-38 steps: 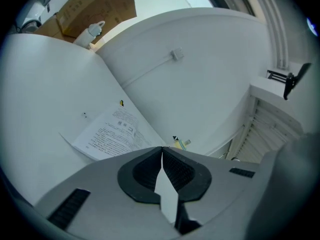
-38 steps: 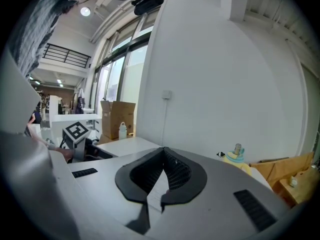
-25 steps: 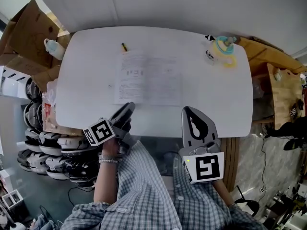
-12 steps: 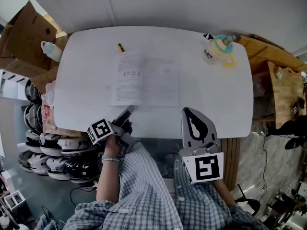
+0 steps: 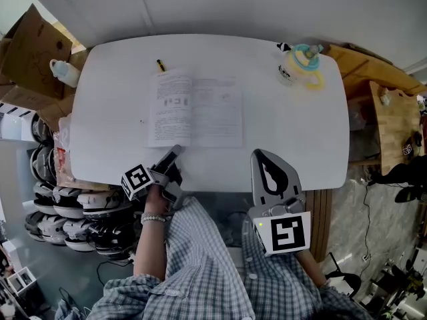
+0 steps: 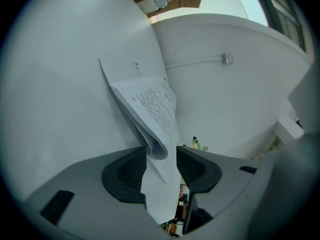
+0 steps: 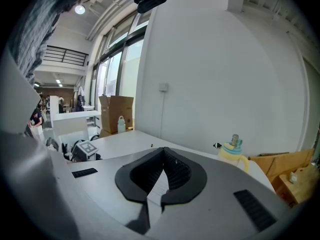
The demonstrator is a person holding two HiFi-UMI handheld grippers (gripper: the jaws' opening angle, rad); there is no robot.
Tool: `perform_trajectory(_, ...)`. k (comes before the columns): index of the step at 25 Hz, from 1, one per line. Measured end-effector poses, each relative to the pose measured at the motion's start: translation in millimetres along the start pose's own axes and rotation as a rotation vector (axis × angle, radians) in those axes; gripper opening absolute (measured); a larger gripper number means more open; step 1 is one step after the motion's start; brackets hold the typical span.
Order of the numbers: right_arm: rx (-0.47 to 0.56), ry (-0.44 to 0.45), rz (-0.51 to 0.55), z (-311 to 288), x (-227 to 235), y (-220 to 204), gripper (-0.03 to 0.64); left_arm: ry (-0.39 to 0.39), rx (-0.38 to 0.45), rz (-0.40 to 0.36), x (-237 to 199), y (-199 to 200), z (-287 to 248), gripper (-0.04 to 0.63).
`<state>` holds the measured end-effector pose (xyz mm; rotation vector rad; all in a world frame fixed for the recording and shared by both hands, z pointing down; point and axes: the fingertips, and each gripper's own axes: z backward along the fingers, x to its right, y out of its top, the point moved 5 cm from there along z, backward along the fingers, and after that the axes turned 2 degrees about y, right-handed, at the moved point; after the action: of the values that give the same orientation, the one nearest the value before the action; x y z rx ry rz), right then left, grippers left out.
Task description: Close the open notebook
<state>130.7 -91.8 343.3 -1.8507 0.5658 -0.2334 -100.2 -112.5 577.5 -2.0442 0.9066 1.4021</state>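
The open notebook (image 5: 195,110) lies on the white table (image 5: 293,132), its printed pages facing up. My left gripper (image 5: 175,153) is at the notebook's near left corner. In the left gripper view a curled bunch of pages (image 6: 150,104) runs between the jaws of this gripper (image 6: 161,159); the jaws are opening and there is a gap beside the pads. My right gripper (image 5: 260,153) hovers over the table's near edge, right of the notebook, with its tips together and nothing in it. Its own view shows the shut right gripper (image 7: 163,151).
A small dark pen (image 5: 160,65) lies past the notebook's far left corner. A yellow lidded cup (image 5: 299,65) stands at the far right of the table. Cardboard boxes and a white bottle (image 5: 60,72) sit off the table's left end.
My left gripper has sunk toward the table edge and rolled, and its jaws have widened around the pages. The right gripper has stayed put.
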Motion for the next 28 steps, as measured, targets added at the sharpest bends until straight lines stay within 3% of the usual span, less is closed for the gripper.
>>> perform_trajectory(22,-0.045,-0.013,-0.007,-1.0,3.2,-6.1,0.012,-0.063,0.056,0.132,-15.3,18.8,-16.5,0.178)
perform_trajectory(28,-0.031,-0.026,-0.004,0.3,3.3,-4.7,0.012,-0.042,0.054,0.125,-19.1,25.5,-19.6,0.169)
